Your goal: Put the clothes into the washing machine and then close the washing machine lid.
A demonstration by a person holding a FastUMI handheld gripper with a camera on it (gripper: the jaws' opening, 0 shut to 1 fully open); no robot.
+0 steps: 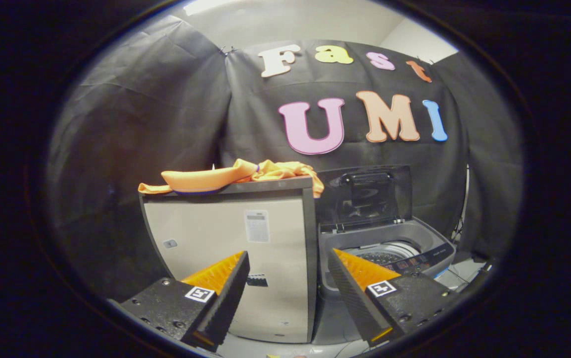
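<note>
My tongs (pixel 288 278): fingers apart, nothing betw. them, held low and well short of everything. Straight ahead: pale cabinet (pixel 231 258) w/ dark top edge, its front panel facing me. On top of cabinet: orange clothes (pixel 245 174), bunched, one flat fold reaching out over the far-side corner, another bit draped over the corner nearest the washer. Just beside cabinet, touching or nearly so: top-load washing machine (pixel 390 248), lid (pixel 367 196) standing upright and open, drum opening (pixel 387 253) showing below it. Step in hand, by my reckoning: go up and get the clothes; none loaded yet that I can see. To do it well: rise above cabinet top first, come in level over the dark edge, pinch the thick bunched middle rather than a loose tail, so the whole lot lifts. Edges to mind: cabinet's top lip on approach; the upright lid on the carry across. Open room: air above cabinet and above drum looks free; booth wall close behind both.
</note>
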